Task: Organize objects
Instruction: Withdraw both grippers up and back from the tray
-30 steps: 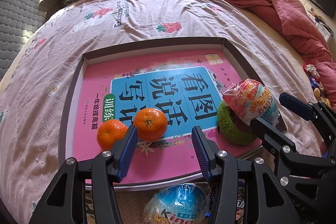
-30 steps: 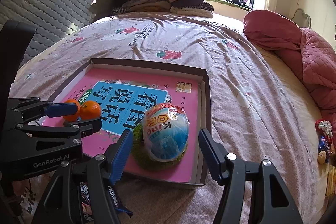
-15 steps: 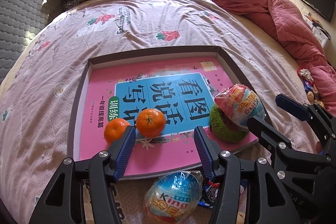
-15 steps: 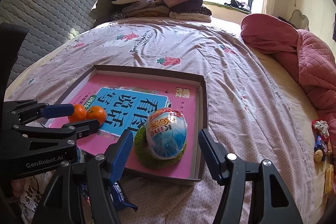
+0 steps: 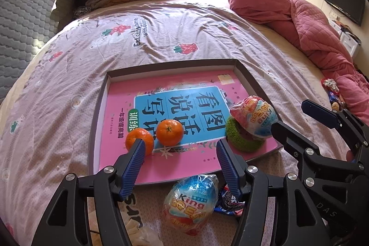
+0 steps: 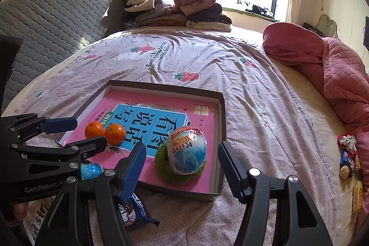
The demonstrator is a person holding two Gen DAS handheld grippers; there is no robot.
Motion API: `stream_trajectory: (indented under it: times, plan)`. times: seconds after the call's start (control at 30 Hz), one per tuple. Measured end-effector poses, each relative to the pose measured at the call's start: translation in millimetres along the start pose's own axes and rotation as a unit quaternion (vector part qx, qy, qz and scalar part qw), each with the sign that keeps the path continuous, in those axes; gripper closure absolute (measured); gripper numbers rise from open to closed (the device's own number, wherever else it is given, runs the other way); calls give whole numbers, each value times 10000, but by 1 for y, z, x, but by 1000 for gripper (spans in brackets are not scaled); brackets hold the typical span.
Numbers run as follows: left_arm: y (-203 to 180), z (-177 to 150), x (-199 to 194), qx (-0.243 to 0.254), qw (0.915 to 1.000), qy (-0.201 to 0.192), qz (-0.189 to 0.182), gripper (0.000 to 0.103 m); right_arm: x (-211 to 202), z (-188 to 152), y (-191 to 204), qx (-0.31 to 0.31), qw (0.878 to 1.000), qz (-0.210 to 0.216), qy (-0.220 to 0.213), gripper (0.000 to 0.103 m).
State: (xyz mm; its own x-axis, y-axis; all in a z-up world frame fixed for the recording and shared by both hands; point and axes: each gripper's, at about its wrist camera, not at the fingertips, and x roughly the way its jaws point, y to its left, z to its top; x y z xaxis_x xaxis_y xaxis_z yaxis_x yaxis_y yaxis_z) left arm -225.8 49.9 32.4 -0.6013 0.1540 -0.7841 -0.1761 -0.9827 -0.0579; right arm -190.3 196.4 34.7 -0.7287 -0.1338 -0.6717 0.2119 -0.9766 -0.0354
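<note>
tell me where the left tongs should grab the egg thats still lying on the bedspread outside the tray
Probably across the wrapped egg's wide middle, coming straight down from above. It lies on its side on the bedspread, just outside the tray's near rim, directly below the open left tongs. The bulging belly gives the pads hold; its crinkled wrapper ends would slip.

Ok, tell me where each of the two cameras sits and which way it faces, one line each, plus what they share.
Left wrist: on the left gripper, looking over the tray up the bed; the open right gripper shows at right.
Right wrist: on the right gripper, facing the same tray from farther right; the left gripper shows at left.
Shared: two oranges, toy egg on a green ring.
</note>
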Motion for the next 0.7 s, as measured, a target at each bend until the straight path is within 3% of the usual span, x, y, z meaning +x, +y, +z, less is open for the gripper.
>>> stream_trajectory:
  times: [0.7]
  plan:
    - [8, -4, -55, -24, 9991, -405, 83, 29, -43, 11, 12, -15, 9996, -27, -287, 39]
